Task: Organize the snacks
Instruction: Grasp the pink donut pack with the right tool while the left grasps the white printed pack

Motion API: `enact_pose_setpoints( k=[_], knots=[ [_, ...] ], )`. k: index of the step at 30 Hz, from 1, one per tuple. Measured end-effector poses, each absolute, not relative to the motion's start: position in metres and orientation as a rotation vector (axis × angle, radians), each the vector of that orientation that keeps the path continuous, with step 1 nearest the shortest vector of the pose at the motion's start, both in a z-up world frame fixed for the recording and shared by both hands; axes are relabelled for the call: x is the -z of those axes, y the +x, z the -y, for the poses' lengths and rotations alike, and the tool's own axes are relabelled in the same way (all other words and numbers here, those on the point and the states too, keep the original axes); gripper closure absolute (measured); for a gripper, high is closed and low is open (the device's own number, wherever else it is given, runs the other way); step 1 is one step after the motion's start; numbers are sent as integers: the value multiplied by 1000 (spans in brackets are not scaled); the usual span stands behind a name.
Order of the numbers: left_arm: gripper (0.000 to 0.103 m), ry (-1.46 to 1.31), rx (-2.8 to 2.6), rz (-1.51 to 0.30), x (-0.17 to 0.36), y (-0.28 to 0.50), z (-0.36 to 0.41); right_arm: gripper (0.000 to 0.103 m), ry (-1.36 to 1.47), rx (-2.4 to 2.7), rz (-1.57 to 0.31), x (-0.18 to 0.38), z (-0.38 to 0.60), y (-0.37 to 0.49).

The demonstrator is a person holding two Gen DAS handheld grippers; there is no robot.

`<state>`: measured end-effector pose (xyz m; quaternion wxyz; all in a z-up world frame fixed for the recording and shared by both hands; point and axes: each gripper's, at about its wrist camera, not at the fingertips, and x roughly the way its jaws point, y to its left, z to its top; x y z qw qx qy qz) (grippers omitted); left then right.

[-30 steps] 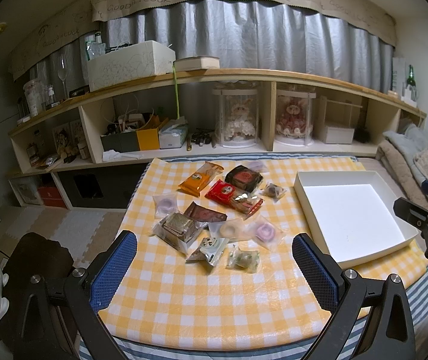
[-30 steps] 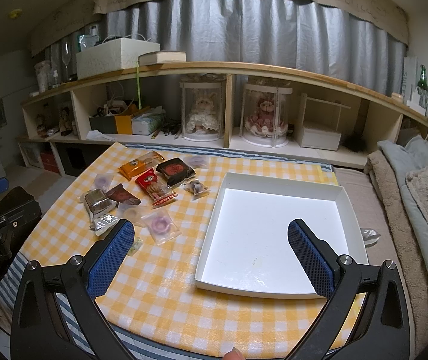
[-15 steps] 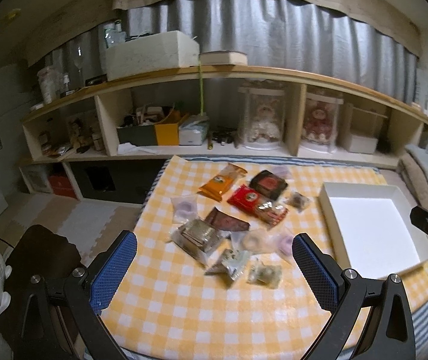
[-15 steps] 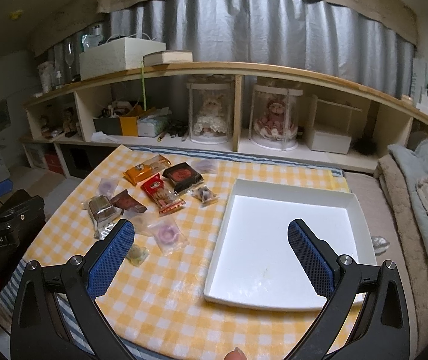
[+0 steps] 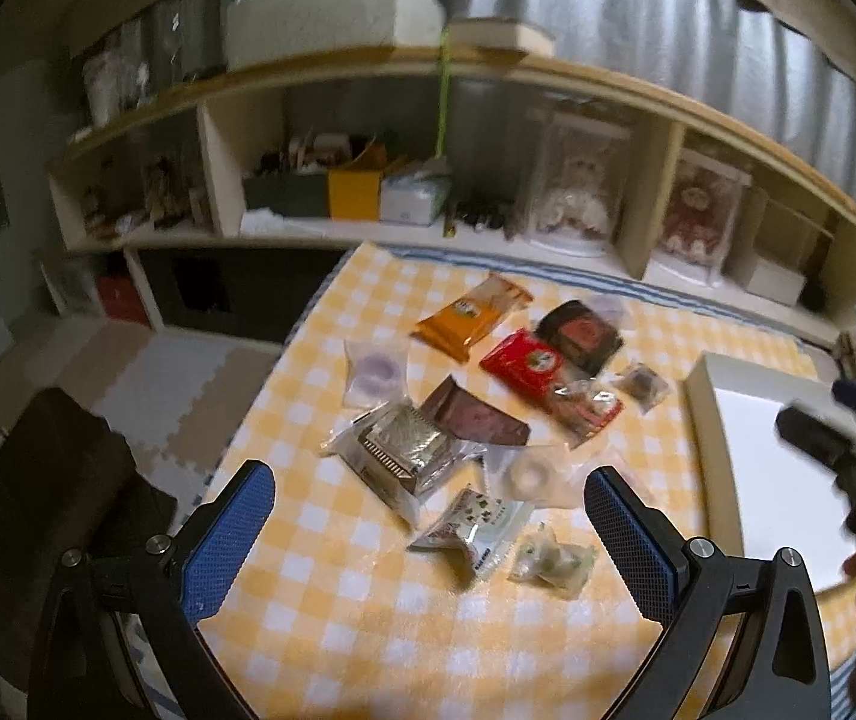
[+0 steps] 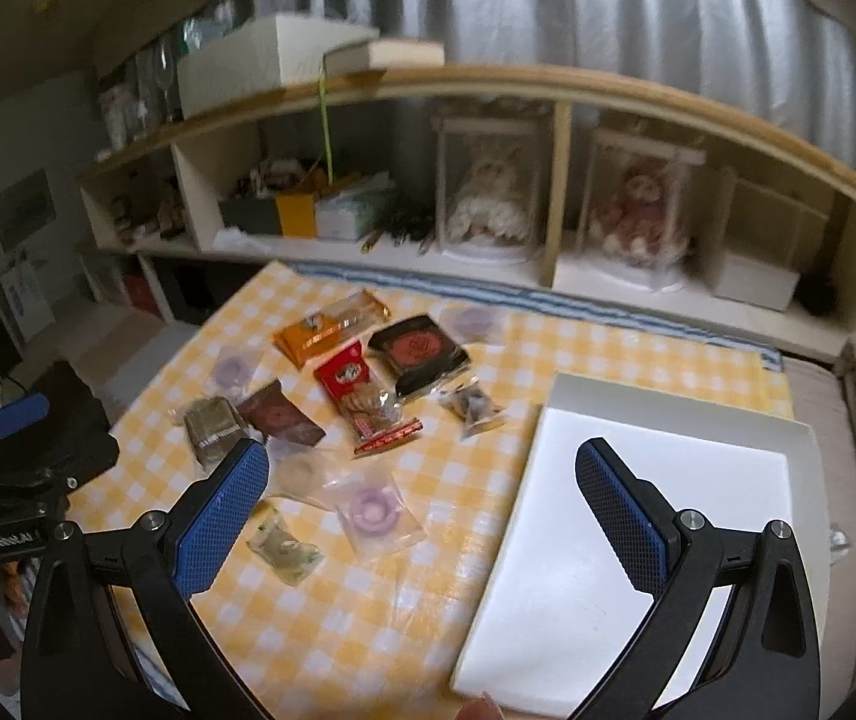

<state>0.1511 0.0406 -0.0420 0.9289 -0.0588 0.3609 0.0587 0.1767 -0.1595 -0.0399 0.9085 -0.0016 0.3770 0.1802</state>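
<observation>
Both grippers spread wide, empty: left gripper [image 5: 428, 519] hovers low-centre above snacks [image 5: 488, 396], likely choosing first pick. Right gripper [image 6: 422, 501] spans snack edge and empty tray [image 6: 668, 516], frame right, ready to receive.

Snack packets [image 5: 476, 414] crowd tablecloth centre; near cloth [image 5: 332, 630] bare; white tray [image 6: 656, 516] unobstructed.
</observation>
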Motion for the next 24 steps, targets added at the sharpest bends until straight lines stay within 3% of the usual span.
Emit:
enact_pose_setpoints(
  k=[12, 17, 21, 24],
  knots=[
    [0, -313, -44, -933, 84, 222, -87, 2, -149, -481, -963, 130, 114, 213],
    [1, -392, -10, -1002, 109, 250, -96, 19, -223, -555, -1034, 163, 97, 215],
    [16, -481, 86, -1008, 118, 267, -98, 28, -227, -593, -1075, 179, 92, 217],
    [22, -517, 165, -1016, 124, 275, -97, 35, -225, -604, -1090, 186, 88, 220]
  ],
)
